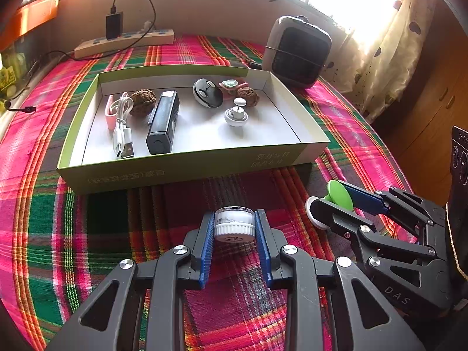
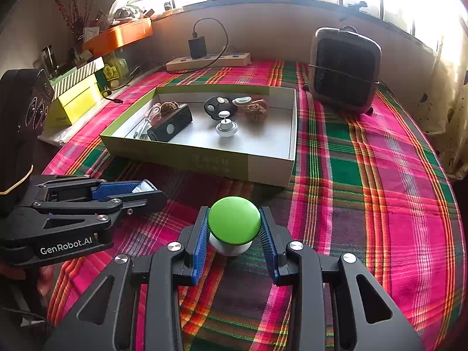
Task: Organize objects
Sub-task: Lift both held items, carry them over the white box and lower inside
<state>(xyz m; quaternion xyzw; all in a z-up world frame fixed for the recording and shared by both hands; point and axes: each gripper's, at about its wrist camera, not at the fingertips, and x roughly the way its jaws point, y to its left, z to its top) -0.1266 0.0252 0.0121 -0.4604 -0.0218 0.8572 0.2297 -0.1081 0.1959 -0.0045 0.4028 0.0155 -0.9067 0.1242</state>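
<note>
My left gripper point(image 1: 234, 214) is shut on a small clear jar with a white ribbed cap point(image 1: 234, 229), low over the plaid cloth. Both blue pads press its sides. Beside it, my right gripper point(image 2: 234, 210) is shut on a mushroom-shaped object with a green dome and white base point(image 2: 234, 223). In the right wrist view the left gripper point(image 2: 156, 190) sits at the left with the jar point(image 2: 142, 187) just showing. The right gripper point(image 1: 329, 195) with the green dome point(image 1: 340, 194) shows in the left wrist view. Just beyond both lies a shallow green-walled box point(image 1: 187, 162) point(image 2: 204, 159).
The box holds a white USB cable point(image 1: 122, 122), a black oblong device point(image 1: 163, 122), two walnuts, a black-and-white round item point(image 1: 207, 93) and a white top-like piece point(image 1: 236, 114). A small heater point(image 2: 345, 70) stands back right, a power strip point(image 2: 209, 60) by the wall.
</note>
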